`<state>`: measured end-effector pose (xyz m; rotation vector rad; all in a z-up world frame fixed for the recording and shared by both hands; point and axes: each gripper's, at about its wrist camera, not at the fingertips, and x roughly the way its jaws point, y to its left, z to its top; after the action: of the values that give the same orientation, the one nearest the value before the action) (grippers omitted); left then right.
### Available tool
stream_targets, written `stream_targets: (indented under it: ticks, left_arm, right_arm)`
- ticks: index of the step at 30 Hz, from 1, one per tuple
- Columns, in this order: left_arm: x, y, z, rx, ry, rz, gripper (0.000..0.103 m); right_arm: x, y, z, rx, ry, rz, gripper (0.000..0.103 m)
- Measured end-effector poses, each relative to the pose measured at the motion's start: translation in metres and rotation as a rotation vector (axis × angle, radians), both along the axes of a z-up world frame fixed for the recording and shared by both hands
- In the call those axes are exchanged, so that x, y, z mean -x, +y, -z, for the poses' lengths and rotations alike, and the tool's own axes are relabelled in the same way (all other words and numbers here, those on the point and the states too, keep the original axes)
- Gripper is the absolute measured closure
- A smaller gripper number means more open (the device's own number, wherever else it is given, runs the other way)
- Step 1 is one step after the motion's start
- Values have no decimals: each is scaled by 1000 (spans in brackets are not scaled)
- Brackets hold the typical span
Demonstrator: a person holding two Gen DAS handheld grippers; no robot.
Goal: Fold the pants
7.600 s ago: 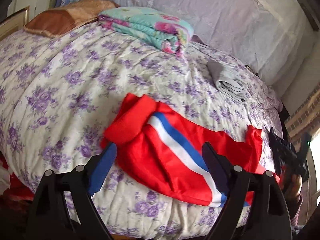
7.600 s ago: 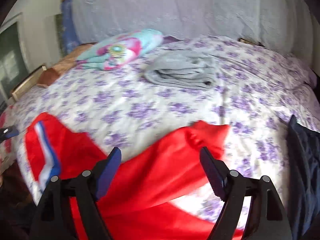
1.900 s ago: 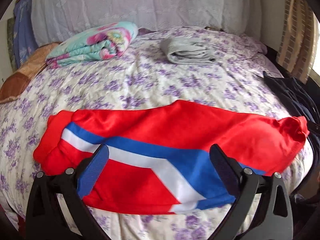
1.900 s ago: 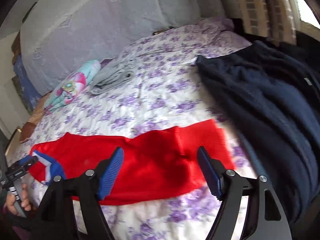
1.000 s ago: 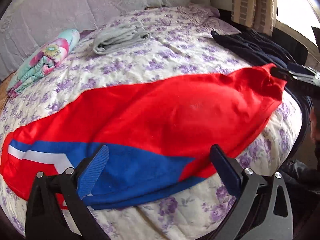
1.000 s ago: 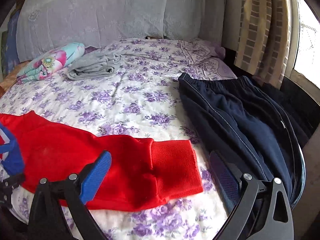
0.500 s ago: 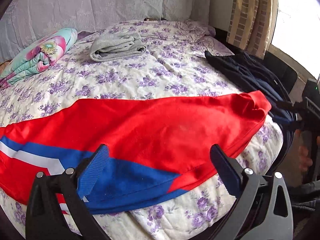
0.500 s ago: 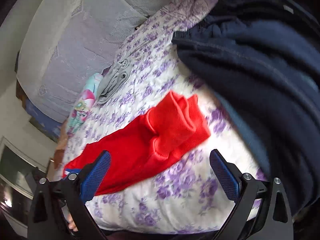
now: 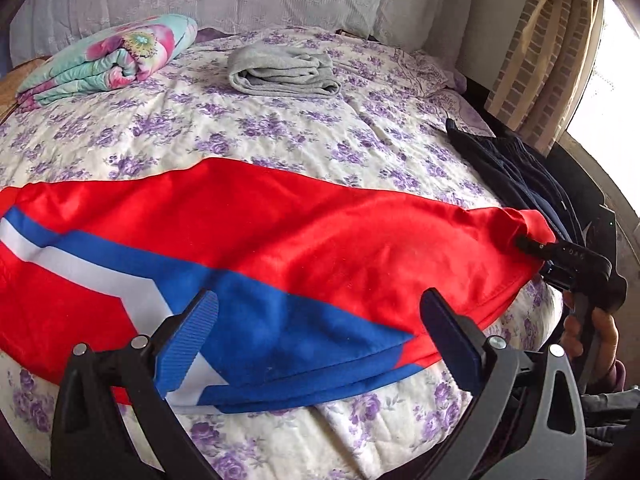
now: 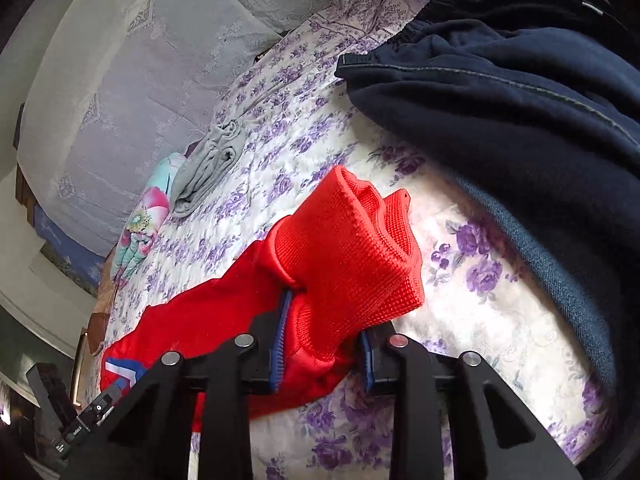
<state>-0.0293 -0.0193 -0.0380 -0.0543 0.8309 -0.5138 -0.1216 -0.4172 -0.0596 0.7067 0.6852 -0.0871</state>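
Note:
Red pants (image 9: 304, 232) with a blue and white stripe lie stretched across the flowered bedspread (image 9: 280, 132). My left gripper (image 9: 320, 332) hovers open over the blue stripe near the front edge of the bed, nothing between its fingers. In the right wrist view, my right gripper (image 10: 324, 348) is closing its jaws, and the pads pinch the bunched red ribbed cuff (image 10: 352, 248) of a pant leg. The left wrist view shows that same right gripper (image 9: 560, 256) at the far right end of the pants, held by a hand (image 9: 600, 332).
A folded grey garment (image 9: 284, 72) and a rolled floral blanket (image 9: 108, 60) lie at the back of the bed. Dark navy pants (image 10: 500, 80) are heaped at the right side, close to the red cuff. A striped curtain (image 9: 536, 60) hangs beyond the bed's right edge.
My right gripper rolled, came down on the red cuff and went from wide open to pinching it. The left gripper shifted sideways along the pants and stayed open.

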Motion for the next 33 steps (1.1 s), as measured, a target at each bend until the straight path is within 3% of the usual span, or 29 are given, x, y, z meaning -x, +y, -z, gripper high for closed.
stream_targets:
  ticks: [3, 7, 11, 14, 16, 21, 24, 29, 31, 32, 33]
  left_arm:
    - [1, 23, -7, 17, -15, -50, 5]
    - [4, 53, -15, 36, -27, -114, 5]
    - [11, 76, -15, 55, -30, -165, 5]
    - [14, 91, -11, 66, -20, -196, 5]
    - [13, 98, -7, 71, -6, -211, 5]
    - [-1, 99, 7, 83, 45, -211, 5]
    - [-7, 100, 9, 108, 55, -217, 5]
    - [-6, 102, 11, 104, 64, -220, 5]
    - [-4, 106, 12, 105, 66, -231, 5]
    - [-4, 108, 13, 109, 69, -236, 5]
    - [-4, 110, 13, 113, 72, -239, 5]
  right_arm:
    - [-6, 36, -41, 257, -30, -22, 77]
    - [-29, 128, -95, 677, -91, -111, 77]
    - [-59, 226, -99, 958, -161, -233, 77]
    - [-72, 286, -76, 1104, -186, -338, 79]
    - [-76, 307, -59, 1146, -181, -383, 80]
    - [-84, 315, -28, 1136, -125, -441, 80]
    - [-85, 326, -10, 1194, -109, -465, 80]
    - [-80, 346, -3, 1223, -125, -515, 76]
    - [-75, 350, 0, 1215, -126, -554, 64]
    - [-72, 352, 1, 1197, -135, -589, 45]
    - [-69, 353, 0, 1181, -151, -610, 33]
